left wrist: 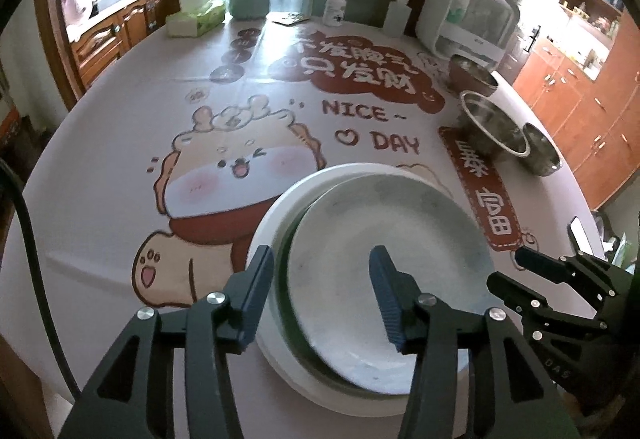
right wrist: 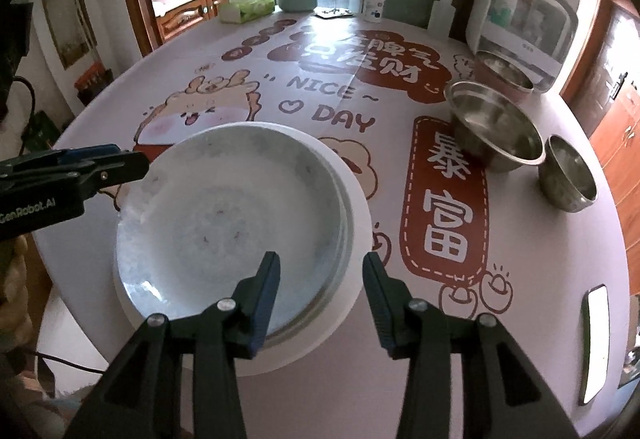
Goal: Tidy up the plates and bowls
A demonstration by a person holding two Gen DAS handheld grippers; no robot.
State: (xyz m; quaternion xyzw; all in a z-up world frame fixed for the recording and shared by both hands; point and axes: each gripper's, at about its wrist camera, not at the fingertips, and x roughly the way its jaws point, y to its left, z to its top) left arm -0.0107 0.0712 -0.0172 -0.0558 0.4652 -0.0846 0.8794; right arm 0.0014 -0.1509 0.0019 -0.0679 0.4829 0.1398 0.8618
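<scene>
Here we see a pale, faintly marbled plate (right wrist: 224, 215) lying slightly off-centre on a wider white plate (right wrist: 356, 207), near our edge of a round table (right wrist: 532, 271) covered by a cartoon-printed cloth. A dark ring shows between the two, though we cannot tell what it is. The top plate is shallow, glossy and speckled with a few small reddish marks.

Our left gripper (left wrist: 322, 295) hangs above the near side of the stack with its jaws spread wide, holding nothing. Our right gripper (right wrist: 320, 293) is likewise wide open and empty, over the stack's near right rim.

To the right, well apart from the plates, three metal bowls sit in a row: a large bowl (right wrist: 494, 127), a small bowl (right wrist: 570, 175) just beside it, and a reddish-walled bowl (right wrist: 502, 73) behind, against a white appliance (right wrist: 524, 27).
</scene>
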